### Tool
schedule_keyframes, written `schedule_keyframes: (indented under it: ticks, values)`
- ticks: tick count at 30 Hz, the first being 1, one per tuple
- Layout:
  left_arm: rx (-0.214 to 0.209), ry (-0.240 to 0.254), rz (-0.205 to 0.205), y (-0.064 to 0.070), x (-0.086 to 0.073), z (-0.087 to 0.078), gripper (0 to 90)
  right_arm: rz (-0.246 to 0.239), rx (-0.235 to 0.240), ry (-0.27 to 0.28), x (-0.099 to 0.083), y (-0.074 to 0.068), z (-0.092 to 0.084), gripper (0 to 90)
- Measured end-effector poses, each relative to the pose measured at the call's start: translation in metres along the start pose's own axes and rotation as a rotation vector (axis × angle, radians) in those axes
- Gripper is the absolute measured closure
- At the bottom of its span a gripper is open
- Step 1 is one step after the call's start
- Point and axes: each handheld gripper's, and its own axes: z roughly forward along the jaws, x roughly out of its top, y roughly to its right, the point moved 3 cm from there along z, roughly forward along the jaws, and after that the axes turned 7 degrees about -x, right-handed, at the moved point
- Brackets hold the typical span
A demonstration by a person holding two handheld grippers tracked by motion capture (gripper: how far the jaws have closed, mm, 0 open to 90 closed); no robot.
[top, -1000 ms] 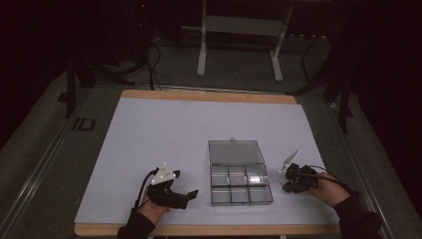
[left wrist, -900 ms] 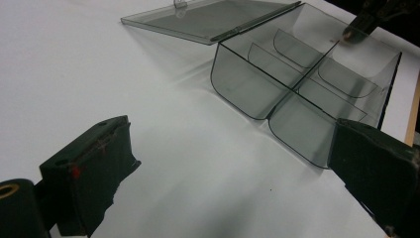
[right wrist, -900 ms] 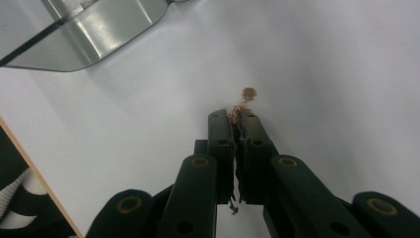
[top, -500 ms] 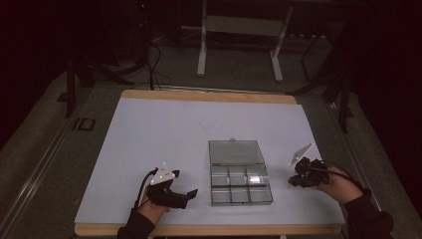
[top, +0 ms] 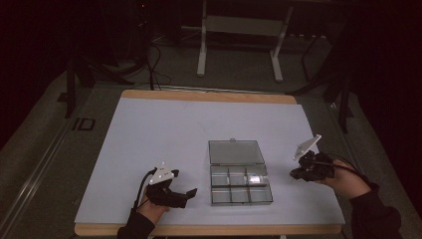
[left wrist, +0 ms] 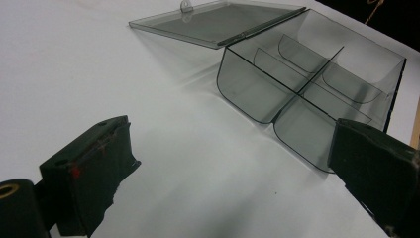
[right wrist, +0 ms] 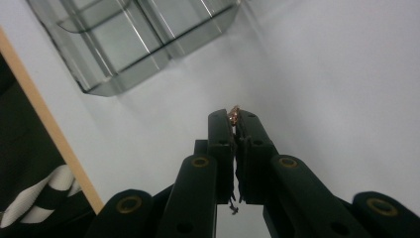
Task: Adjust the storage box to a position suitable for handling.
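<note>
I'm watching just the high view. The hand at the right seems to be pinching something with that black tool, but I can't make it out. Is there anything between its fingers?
Observer: Yes. In the right gripper view, the right gripper has its fingers shut on a tiny coppery-brown bit at their very tips. It is too small to tell what it is.
Operator: Thanks. And the clear box with the little sections, has anything been put in it?
Observer: The left gripper view looks through the side of the clear box from close by, and the compartments it shows look empty.
</note>
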Motion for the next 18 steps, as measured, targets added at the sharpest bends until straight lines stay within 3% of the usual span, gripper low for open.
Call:
schedule_keyframes:
  ticks: [15, 18]
  values:
    - [-0.005, -0.006, 0.004, 0.001, -0.001, 0.000, 4.3, -0.070, 0.010, 0.043, 0.032, -0.005, -0.017, 86.1]
    - [-0.002, 0.000, 0.006, 0.001, -0.001, 0.000, 4.3, -0.084, 0.030, 0.061, 0.037, -0.007, -0.019, 86.1]
